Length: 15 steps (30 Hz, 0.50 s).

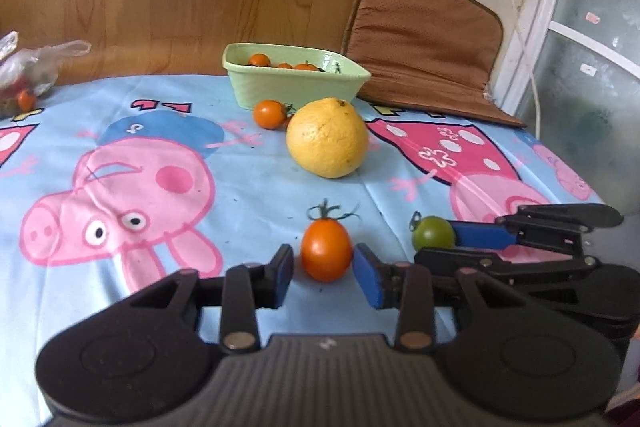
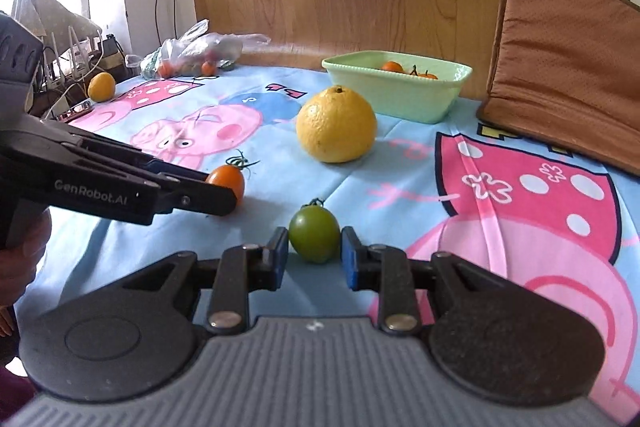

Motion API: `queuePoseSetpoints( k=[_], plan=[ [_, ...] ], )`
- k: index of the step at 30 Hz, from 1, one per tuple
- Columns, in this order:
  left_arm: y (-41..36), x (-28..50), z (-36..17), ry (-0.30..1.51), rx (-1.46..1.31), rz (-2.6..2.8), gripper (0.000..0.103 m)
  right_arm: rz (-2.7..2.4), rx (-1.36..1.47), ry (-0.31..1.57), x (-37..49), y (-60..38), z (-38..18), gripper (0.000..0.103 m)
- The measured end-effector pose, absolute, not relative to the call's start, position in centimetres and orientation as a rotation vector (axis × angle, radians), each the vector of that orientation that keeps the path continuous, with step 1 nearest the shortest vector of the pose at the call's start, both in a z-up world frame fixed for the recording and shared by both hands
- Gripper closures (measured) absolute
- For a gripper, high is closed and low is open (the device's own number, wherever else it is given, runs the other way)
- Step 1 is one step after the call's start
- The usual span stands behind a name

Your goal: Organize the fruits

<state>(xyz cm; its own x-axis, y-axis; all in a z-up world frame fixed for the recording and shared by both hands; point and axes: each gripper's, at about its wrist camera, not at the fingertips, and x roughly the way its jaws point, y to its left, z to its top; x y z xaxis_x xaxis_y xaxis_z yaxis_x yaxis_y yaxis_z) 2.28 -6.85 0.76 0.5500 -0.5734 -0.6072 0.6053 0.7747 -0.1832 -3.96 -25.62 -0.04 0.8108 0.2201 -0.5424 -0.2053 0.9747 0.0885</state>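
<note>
Left hand-held gripper (image 1: 323,269): fingers apart, blue pads either side of an orange cherry tomato (image 1: 326,255) that sits on the surface (image 1: 248,195). A narrow gap shows on each side of the fruit; no clamping seen. Green calyx points away from the camera.

Right hand-held gripper (image 2: 314,257): fingers apart, bracketing a green cherry tomato (image 2: 314,234), also resting on the surface. The pads stand just beside the fruit; contact cannot be confirmed. In the left wrist view this green tomato lies to the right of the orange one, near it.

Landmark: large yellow citrus (image 1: 327,138), standing on the surface beyond both gripped-at tomatoes. A second orange cherry tomato (image 1: 270,114) lies just beside the citrus, between it and the bin.

Container 1: pale green plastic bin (image 1: 296,89), rectangular, open top, behind the citrus. Contents: several orange cherry tomatoes (image 1: 259,59), at least three visible over the rim; exact count cannot be told.

Container 2: clear plastic bag (image 2: 200,49), far left of the citrus at the back edge of the surface. Contents: small orange-red fruits and something green, blurred. A smaller yellow fruit (image 2: 101,87) sits left of the bag.

Surface is covered by a blue cartoon-pig cloth. A brown cushion (image 1: 424,43) leans right of the bin.
</note>
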Motion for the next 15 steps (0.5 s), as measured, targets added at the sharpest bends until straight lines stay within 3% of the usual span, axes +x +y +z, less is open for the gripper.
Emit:
queuePoseSetpoints(
  k=[6,15],
  plan=[
    [-7.26,2.24,0.56,0.690,0.058,-0.640,0.053,0.213,0.002,0.561,-4.43,-25.01,-0.34,0.068],
    [-7.58,2.11,0.56,0.693,0.071,-0.615,0.050,0.208,-0.015,0.561,-4.65,-24.60,-0.41,0.061]
  ],
)
